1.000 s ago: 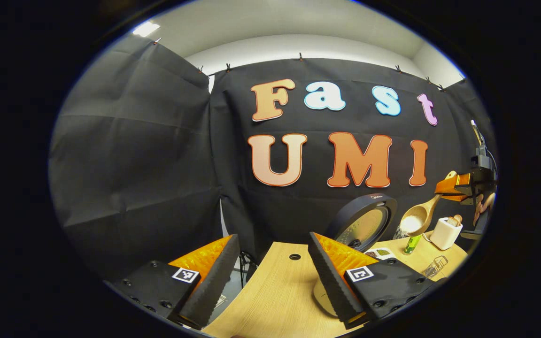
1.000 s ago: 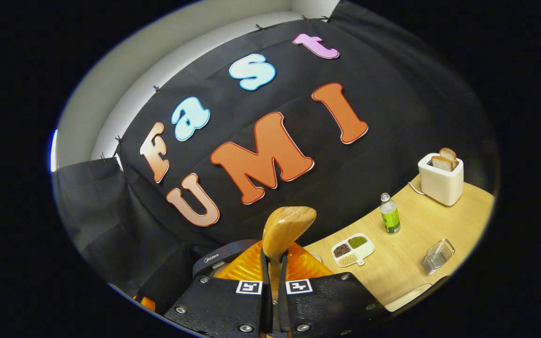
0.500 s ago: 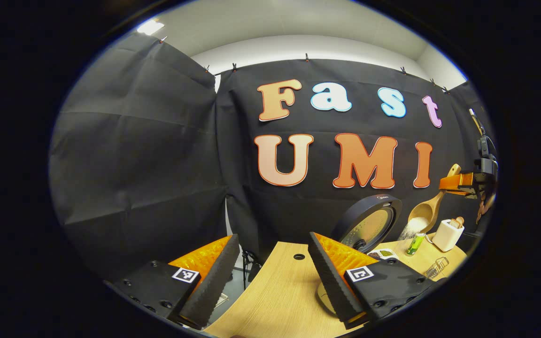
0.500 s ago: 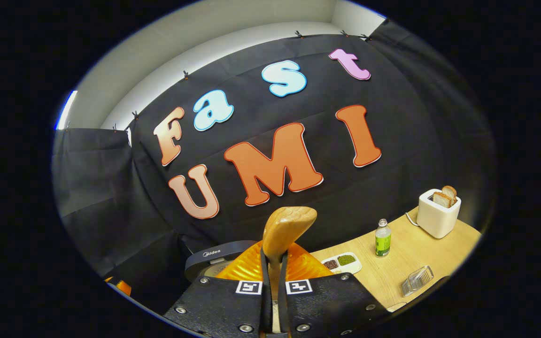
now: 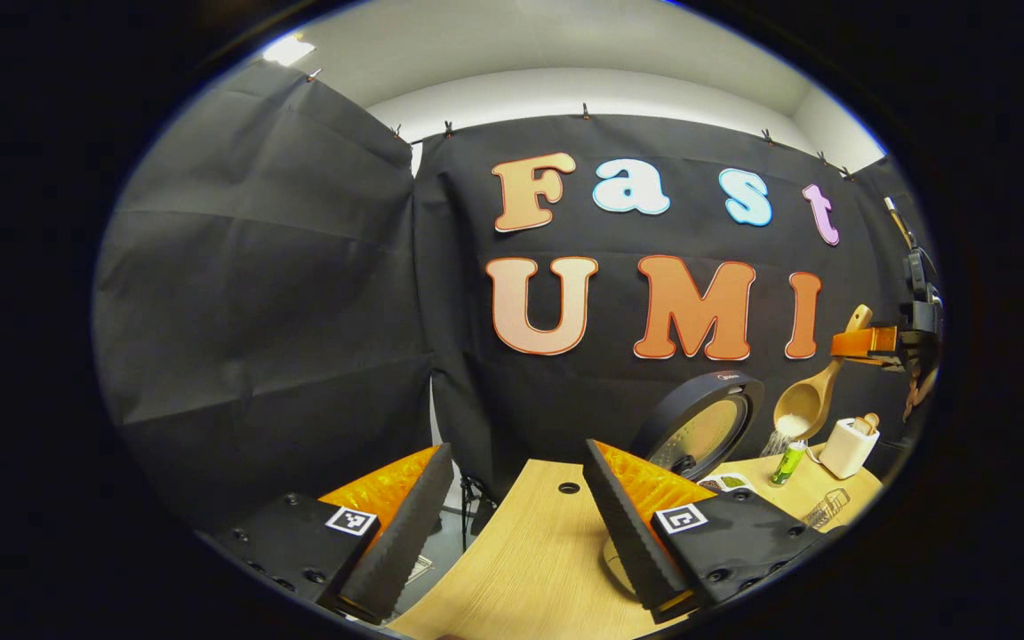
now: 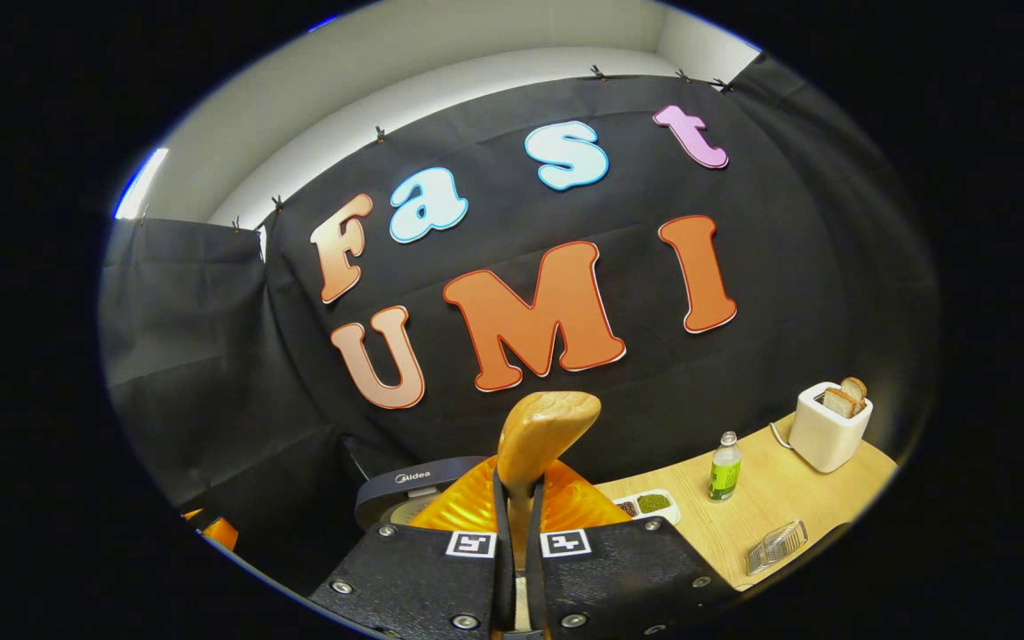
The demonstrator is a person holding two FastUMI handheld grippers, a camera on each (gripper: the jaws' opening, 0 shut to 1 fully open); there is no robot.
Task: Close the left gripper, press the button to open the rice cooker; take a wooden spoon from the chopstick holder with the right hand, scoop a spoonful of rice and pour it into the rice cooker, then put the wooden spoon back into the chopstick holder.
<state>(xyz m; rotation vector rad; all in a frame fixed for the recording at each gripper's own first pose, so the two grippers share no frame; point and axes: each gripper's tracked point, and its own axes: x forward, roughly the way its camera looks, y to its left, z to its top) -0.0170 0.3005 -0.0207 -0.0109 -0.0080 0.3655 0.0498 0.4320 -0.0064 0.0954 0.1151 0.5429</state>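
From the left gripper view I see my left gripper (image 5: 512, 507) held low over the near edge of the wooden table (image 5: 530, 560), its two fingers spread wide with nothing between them. Past the right finger stands the rice cooker's lid (image 5: 699, 427), raised upright, its round inner face turned toward me. The pot beneath it is hidden behind my finger.

Farther off, to the right of the lid, my right gripper (image 5: 868, 342) holds the wooden spoon (image 5: 810, 400) by the handle. The spoon hangs tilted, bowl downward, and white rice (image 5: 783, 436) spills from the bowl's lip in a thin stream just beside the lid. Behind it on the table I make out a green bottle (image 5: 786, 462), a white toaster (image 5: 845, 444) with bread in it, a small divided dish (image 5: 725, 483) and a clear glass object (image 5: 823, 507) lying on its side.

In the right gripper view the fingers are pressed narrow on the spoon's handle (image 6: 540, 440), whose rounded end sticks up above them. The cooker lid (image 6: 414, 489) peeks out at lower left behind the gripper. To the right lie the dish (image 6: 650, 505) of grains, the bottle (image 6: 725, 467), the toaster (image 6: 828, 422) and the glass object (image 6: 776, 544), well apart along the table (image 6: 743, 520).

I cannot see the chopstick holder from either camera.
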